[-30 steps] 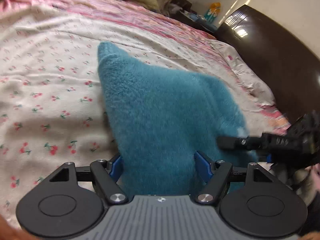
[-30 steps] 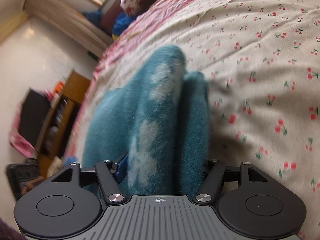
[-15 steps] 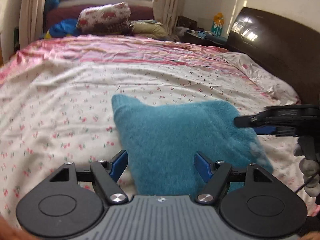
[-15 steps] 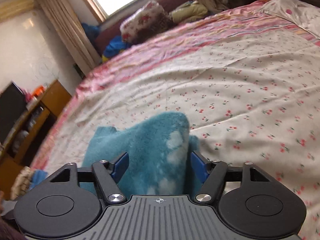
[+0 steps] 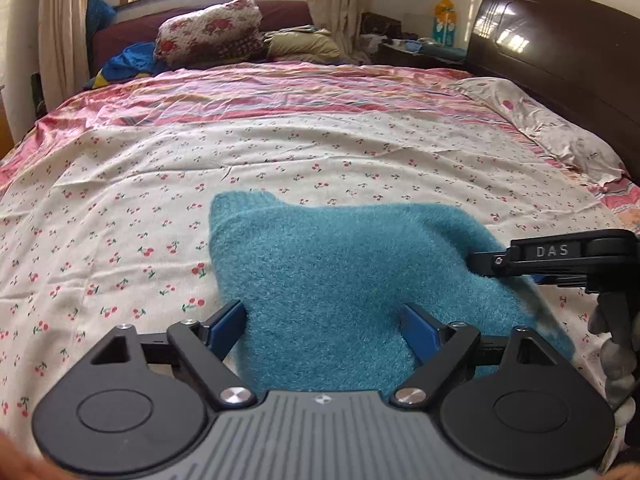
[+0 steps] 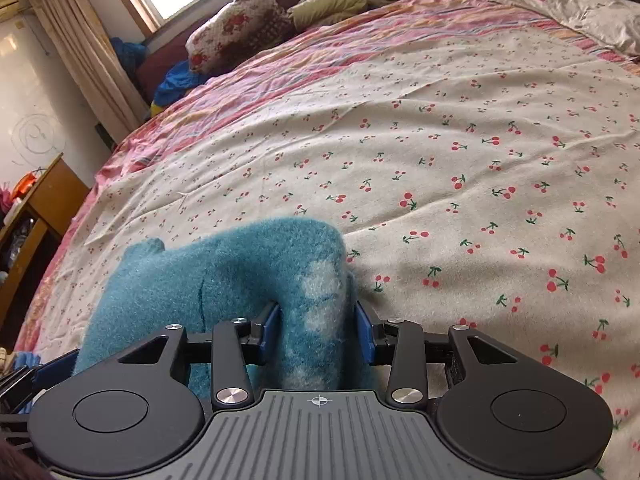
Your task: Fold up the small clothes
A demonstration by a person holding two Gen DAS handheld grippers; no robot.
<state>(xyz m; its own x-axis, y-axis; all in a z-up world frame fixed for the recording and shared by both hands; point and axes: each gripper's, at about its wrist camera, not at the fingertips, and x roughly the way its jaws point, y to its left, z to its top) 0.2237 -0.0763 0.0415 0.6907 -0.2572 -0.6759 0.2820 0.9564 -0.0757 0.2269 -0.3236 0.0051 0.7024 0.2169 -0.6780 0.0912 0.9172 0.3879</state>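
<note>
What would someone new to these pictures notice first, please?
A fluffy teal garment lies on the near part of the cherry-print bedsheet, filling the space between the open left tongs. In the right wrist view, the right tongs bracket its bunched edge with pale patches.

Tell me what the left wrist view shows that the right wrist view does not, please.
Only the left wrist view shows the dark headboard and the right tool from the side, its tips on the teal garment. Only the right wrist view shows the garment's white patches and a wooden shelf. Both show the garment between tool fingers on the cherry-print sheet.
</note>
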